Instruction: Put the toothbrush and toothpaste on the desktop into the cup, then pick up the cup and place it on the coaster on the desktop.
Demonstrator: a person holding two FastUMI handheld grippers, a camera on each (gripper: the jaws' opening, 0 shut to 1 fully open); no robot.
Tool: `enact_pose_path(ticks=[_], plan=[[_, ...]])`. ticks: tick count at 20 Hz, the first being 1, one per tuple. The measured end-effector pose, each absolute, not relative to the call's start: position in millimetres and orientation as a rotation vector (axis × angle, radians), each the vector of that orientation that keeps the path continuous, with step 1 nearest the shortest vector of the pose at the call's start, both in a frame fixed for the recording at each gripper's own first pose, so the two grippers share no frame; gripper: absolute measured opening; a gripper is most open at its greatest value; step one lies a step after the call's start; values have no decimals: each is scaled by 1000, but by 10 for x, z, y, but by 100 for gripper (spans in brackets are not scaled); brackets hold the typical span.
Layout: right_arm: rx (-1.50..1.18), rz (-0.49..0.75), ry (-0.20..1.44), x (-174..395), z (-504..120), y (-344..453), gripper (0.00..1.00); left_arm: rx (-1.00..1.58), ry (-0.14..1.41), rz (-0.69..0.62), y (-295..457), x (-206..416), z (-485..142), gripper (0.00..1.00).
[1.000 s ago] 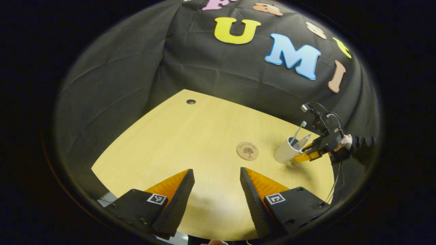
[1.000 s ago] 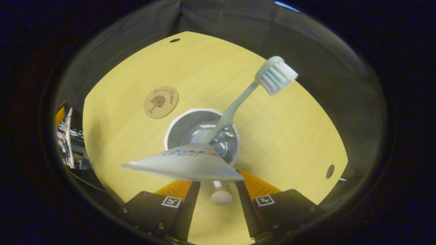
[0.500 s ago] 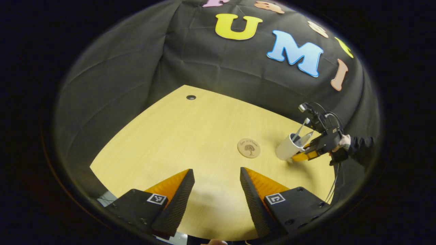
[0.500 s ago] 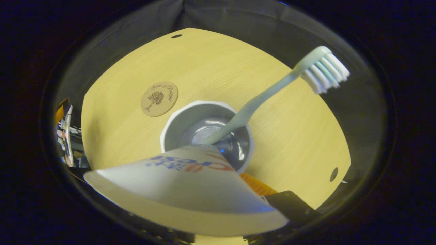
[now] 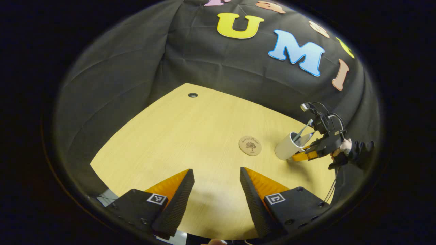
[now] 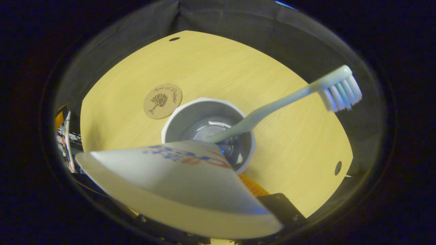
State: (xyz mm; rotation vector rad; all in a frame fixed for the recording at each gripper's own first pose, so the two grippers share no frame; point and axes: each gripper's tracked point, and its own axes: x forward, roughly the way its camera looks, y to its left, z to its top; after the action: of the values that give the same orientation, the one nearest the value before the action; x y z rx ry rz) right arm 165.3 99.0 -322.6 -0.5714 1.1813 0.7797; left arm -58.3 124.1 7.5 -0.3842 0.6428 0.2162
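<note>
My left gripper (image 5: 216,190) hangs wide open, holding nothing, over the desk (image 5: 177,136). Right fingers (image 5: 301,156) touch the cup (image 6: 207,132) with brush (image 6: 279,102) and paste (image 6: 177,190) inside; grip — cannot tell. Coaster (image 6: 162,101) lies beyond.

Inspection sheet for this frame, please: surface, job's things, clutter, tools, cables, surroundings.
Surface: light wooden desktop with a small round hole.
Job's things: toothbrush and toothpaste both in the white cup; cup stands beside the coaster, not on it.
Clutter: nothing seen.
Tools: left tool open above the desktop; right tool at the cup's side, grip cannot be told.
Cables: black cables on the right tool.
Surroundings: black cloth wall; a hand holding the right tool.
</note>
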Motion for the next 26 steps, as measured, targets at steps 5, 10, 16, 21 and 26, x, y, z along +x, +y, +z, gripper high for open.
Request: enact_pose_path(ticks=[5, 10, 16, 21, 26], plan=[[-542, 733, 1166, 1635, -3154, 1026, 61, -365, 636, 216, 1241, -593, 71, 90], [-515, 731, 1145, 1664, -2867, 1142, 60, -385, 627, 219, 1241, -709, 105, 90], [-487, 779, 1124, 1611, -2610, 1592, 59, -411, 620, 226, 1247, -906, 150, 94], [-513, 821, 1120, 1550, -2598, 1997, 58, -417, 616, 256, 1417, -958, 154, 90], [-559, 834, 1131, 1495, -2645, 2233, 58, -428, 611, 291, 1521, -1009, 183, 94]])
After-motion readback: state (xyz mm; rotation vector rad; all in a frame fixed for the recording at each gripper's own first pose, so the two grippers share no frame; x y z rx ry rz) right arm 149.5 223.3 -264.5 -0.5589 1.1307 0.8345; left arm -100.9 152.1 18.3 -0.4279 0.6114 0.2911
